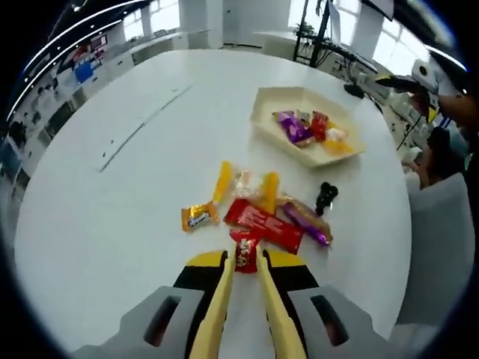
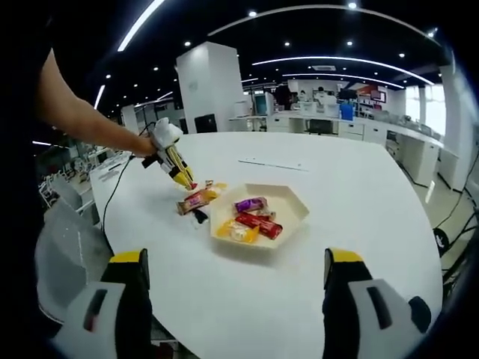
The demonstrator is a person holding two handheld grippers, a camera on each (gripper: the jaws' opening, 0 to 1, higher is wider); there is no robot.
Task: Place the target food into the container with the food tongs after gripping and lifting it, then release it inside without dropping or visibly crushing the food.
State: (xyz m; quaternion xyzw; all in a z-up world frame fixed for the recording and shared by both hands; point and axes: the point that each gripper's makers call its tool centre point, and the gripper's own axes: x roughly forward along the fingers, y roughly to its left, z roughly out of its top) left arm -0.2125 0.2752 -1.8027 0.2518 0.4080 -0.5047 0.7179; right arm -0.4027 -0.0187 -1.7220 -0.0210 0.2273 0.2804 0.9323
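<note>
While clamped on the small red candy (image 1: 245,256) through the yellow food tongs (image 1: 241,299), left hand-held gripper (image 1: 241,258) sits low at the near edge of the snack pile, likely about to lift. Pile on the white tabletop (image 1: 112,224): roughly seven wrapped pieces, counting the held one, plus a small black object (image 1: 325,196) to the right. Farther right, the cream container (image 1: 271,101) already holding about four snacks. Right hand-held gripper (image 2: 236,280) spread wide, empty, hanging back toward the container (image 2: 293,200).
</note>
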